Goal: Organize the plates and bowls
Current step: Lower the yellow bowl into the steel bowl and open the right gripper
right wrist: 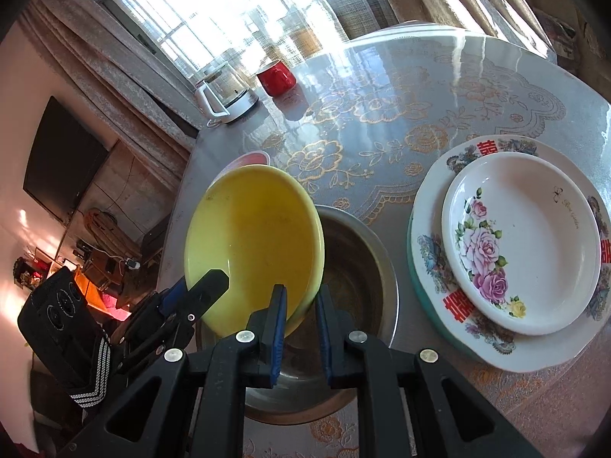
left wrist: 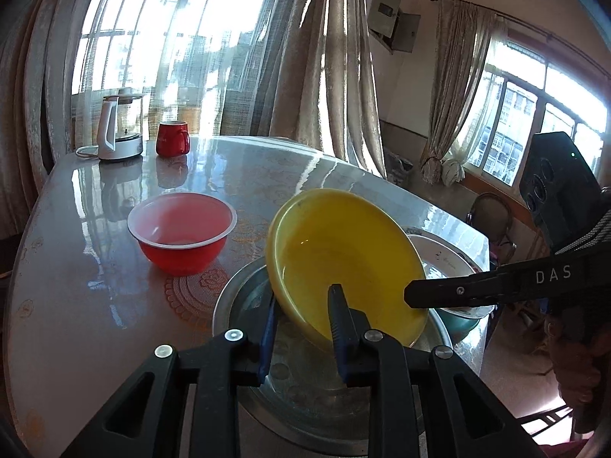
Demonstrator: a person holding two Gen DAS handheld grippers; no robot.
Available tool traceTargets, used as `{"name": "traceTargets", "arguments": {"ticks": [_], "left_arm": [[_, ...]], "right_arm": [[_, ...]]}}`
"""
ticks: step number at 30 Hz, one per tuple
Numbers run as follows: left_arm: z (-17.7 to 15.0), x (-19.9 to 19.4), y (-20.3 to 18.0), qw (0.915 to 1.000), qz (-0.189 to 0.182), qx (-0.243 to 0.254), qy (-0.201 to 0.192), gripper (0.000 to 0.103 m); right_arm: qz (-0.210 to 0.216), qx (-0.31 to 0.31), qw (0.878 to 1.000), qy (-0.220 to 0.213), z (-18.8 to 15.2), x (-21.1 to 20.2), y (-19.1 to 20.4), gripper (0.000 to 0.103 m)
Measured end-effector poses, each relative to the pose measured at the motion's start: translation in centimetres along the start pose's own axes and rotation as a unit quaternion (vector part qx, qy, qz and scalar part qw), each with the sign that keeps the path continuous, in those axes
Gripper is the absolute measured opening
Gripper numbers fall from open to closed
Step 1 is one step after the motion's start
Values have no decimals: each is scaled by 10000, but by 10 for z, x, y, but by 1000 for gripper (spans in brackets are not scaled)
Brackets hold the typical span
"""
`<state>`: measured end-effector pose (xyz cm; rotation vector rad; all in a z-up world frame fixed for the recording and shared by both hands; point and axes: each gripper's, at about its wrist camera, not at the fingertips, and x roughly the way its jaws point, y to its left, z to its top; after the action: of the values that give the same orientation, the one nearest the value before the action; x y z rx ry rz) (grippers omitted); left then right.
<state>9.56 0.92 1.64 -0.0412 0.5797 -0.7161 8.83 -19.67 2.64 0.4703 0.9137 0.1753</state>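
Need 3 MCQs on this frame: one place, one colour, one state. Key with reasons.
1. The small rose plate sits:
A) on the larger plate
B) inside the red bowl
C) on the windowsill

2. The mug by the kettle is:
A) yellow
B) white
C) red

3. The yellow bowl is:
A) upside down on the table
B) tilted over the metal basin
C) stacked in the red bowl

Key:
1A, it rests within the larger plate's rim.
2C, the mug is plainly red.
3B, the bowl leans above the basin, its rim between the right gripper's fingers.
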Motion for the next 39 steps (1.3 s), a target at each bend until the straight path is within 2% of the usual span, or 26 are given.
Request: {"name": "traceTargets", "arguments": {"ticks": [13,19,28,29,31,32,33,35,37,38,39], "left_arm": [[-9,-2,-2,9995,-14,266,154,26],[-9,-4,-1,9993,-165,270,195,26],[-9,-4,1,9994,16,286,187,26],[-8,-5,3,9995,4,262,170,31],[-7,-7,6,9998,-65,173,119,48],[-6,-10,7,9998,-109,130,54,61],[-5,-13,9,9998,-138,102,-23,66],[-4,-15,10,9999,-127,71,-93,66],[-4,-13,10,9999,6,59,-86,56],[-4,-11,10,9999,75,80,-66,46],[-5,-10,10,9999,133,90,-52,45]], "right_arm": [[56,99,9995,295,-11,14,-8,15],[-63,71,9993,356,-10,14,-10,15],[-322,-146,9984,451,-9,16,-8,15],[-337,-142,9982,476,-8,17,-8,15],[-361,-161,9976,576,-6,21,-6,16],[-386,-171,9971,634,-5,22,-6,16],[-397,-156,9969,660,-5,23,-6,16],[-384,-203,9967,680,-5,24,-4,18],[-420,-222,9965,684,-5,25,-4,18],[-396,-222,9965,705,-5,27,-4,18],[-394,-226,9964,722,-7,27,-5,18]]}}
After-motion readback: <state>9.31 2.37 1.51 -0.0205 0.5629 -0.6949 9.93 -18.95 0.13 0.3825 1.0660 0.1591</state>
